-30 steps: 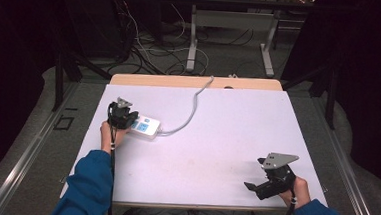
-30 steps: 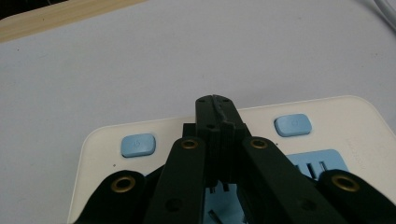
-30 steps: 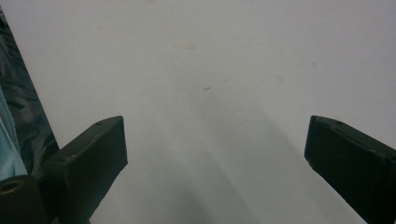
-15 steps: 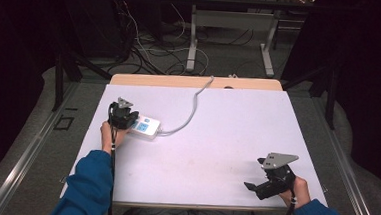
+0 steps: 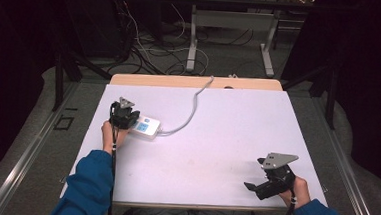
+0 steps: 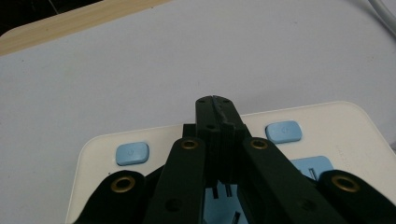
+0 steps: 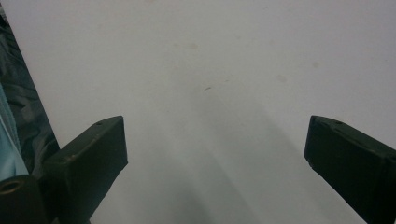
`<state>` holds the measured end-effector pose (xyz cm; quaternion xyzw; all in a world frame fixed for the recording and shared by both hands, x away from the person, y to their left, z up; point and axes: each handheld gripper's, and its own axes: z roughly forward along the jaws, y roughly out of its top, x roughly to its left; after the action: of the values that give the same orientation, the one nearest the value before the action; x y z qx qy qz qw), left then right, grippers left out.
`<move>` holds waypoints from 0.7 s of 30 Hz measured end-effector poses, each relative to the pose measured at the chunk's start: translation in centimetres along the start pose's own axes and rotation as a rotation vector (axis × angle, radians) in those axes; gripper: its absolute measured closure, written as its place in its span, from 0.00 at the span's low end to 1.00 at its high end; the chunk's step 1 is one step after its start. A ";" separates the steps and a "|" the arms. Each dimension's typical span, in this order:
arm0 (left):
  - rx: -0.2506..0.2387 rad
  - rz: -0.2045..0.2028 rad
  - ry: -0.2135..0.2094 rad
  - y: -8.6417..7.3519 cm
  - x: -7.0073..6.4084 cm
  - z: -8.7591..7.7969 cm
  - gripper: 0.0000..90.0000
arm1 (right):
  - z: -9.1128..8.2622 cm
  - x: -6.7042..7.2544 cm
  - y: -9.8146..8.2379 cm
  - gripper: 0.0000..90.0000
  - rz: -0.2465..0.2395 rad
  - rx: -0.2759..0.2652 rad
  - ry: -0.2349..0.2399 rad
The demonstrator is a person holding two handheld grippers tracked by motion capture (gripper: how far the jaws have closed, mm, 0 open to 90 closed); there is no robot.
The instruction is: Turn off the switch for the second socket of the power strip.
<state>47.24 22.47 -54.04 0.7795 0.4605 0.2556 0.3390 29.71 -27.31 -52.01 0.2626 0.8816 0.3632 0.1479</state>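
Power strip [image 5: 145, 127] sits left-centre of frame on table [image 5: 226, 140]; L tool [image 6: 218, 109] closed w/ tips over its top, near a blue button [image 6: 283, 131]. R tool [image 7: 215, 154] wide, empty. Strip looks rigid, light, smooth plastic; best gripped across its long sides.

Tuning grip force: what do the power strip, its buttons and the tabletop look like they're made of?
Power strip: cream moulded plastic by the look, smooth and matte, rounded corners. Buttons: light blue, soft-edged, plastic or rubber, can't tell. Tabletop: flat matte white sheet, probably laminate, with a wood-look strip at the far edge. The shut left claw rests over the strip.
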 end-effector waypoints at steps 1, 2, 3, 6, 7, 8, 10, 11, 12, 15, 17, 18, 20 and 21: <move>0.002 -0.006 -0.004 0.0 0.0 0.0 1.00 | 0.0 0.0 0.0 0.06 -0.004 -0.003 -0.004; -0.003 -0.008 -0.004 0.0 0.0 -0.1 1.00 | 0.0 0.0 0.0 0.06 -0.004 -0.005 -0.007; -0.010 -0.003 0.001 0.0 0.0 -0.1 1.00 | 0.0 0.0 0.0 0.06 -0.004 -0.005 -0.006; -0.021 -0.009 -0.004 0.2 0.0 -0.3 1.00 | 0.0 0.0 0.0 0.06 0.000 -0.001 0.000; -0.024 -0.010 -0.004 0.2 0.1 -0.4 1.00 | 0.0 0.0 0.0 0.06 0.000 0.000 0.001; -0.028 -0.016 -0.005 0.2 0.1 -0.5 1.00 | 0.0 0.0 0.0 0.06 0.001 -0.003 -0.001; -0.035 -0.021 -0.007 0.4 0.2 -0.6 1.00 | 0.0 0.0 0.0 0.06 -0.004 -0.004 -0.003; -0.027 -0.021 -0.009 0.5 0.2 -0.8 1.00 | 0.0 0.0 0.0 0.06 -0.005 -0.003 -0.001; -0.033 -0.026 -0.008 0.6 0.3 -0.8 0.95 | 0.0 0.0 0.0 0.06 -0.004 -0.005 -0.005; -0.033 -0.034 -0.003 0.8 0.3 -1.1 0.84 | 0.0 0.0 0.0 0.06 -0.005 -0.005 -0.006; -0.022 -0.041 0.007 0.8 0.3 -1.2 0.75 | -0.1 0.0 0.0 0.06 -0.005 -0.001 0.003; -0.013 -0.042 0.009 0.8 0.3 -1.3 0.70 | -0.1 0.0 0.0 0.06 -0.004 -0.001 0.003; -0.005 -0.041 0.011 0.9 0.2 -1.4 0.58 | -0.1 0.0 0.0 0.06 -0.010 -0.003 0.002; -0.006 -0.036 0.012 0.9 0.2 -1.4 0.52 | -0.1 0.0 0.0 0.06 -0.014 -0.004 0.002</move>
<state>46.87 22.78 -52.45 0.7685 0.4758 0.2554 0.3433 29.72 -27.36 -51.94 0.2559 0.8829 0.3641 0.1501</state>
